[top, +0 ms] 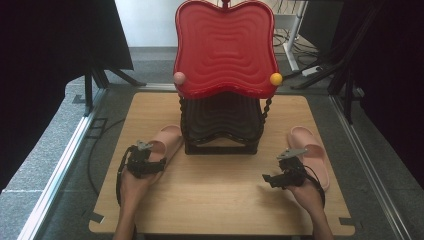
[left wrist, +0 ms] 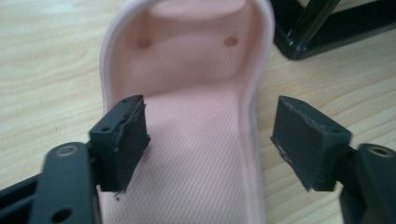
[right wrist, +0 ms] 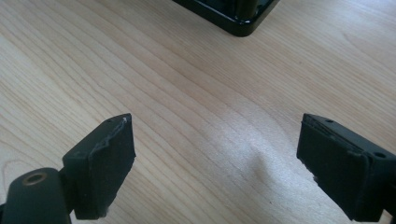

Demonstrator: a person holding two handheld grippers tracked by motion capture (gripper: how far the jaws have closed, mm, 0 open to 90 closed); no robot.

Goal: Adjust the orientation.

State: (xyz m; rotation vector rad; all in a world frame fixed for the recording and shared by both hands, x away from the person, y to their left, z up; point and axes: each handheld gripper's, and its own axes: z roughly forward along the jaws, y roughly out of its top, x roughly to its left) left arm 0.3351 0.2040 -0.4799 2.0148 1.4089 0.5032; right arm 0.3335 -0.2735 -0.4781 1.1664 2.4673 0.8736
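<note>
Two pink slippers lie on the wooden table (top: pixel 220 185), one on each side of a black rack. My left gripper (top: pixel 145 159) is open at the heel end of the left slipper (top: pixel 167 140). In the left gripper view (left wrist: pixel 212 140) one jaw hangs over the slipper's (left wrist: pixel 196 93) footbed and the other outside its right rim, and neither touches it. My right gripper (top: pixel 282 170) is open just left of the right slipper (top: pixel 312 152). The right gripper view (right wrist: pixel 215 158) has bare wood between the jaws.
A black tiered rack (top: pixel 222 125) with a red wavy tray (top: pixel 225 47) on top stands at the table's middle back; its base corner (right wrist: pixel 238 18) lies ahead of my right gripper. A pink ball (top: pixel 179 77) and a yellow ball (top: pixel 276 78) sit at the tray's corners.
</note>
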